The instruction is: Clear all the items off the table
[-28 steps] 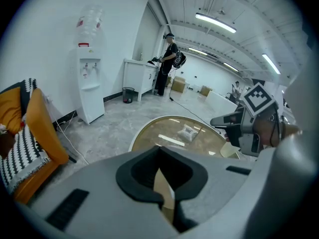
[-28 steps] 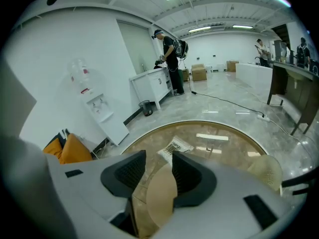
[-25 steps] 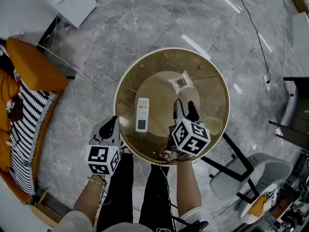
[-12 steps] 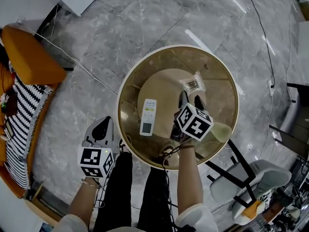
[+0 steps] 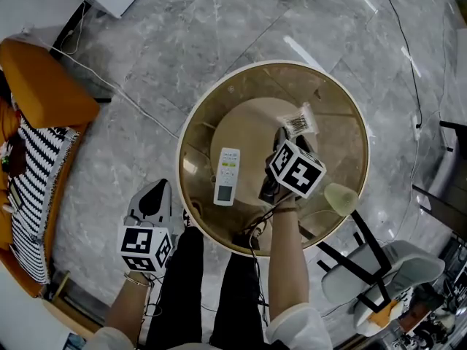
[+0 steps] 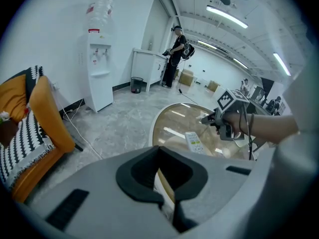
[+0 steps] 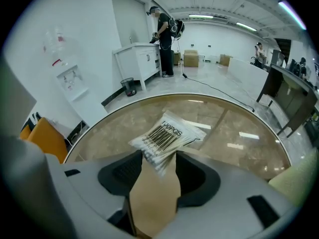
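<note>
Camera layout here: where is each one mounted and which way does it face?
Head view: on the person's head, facing steeply down at the round table; shows forearms, legs, left gripper, right gripper.
Left gripper view: on the left gripper beside the table, looking across it past its own fingers.
Right gripper view: on the right gripper low over the table, facing the swab packet between its closing fingers.
Shared: head and left gripper views both show the remote.
</note>
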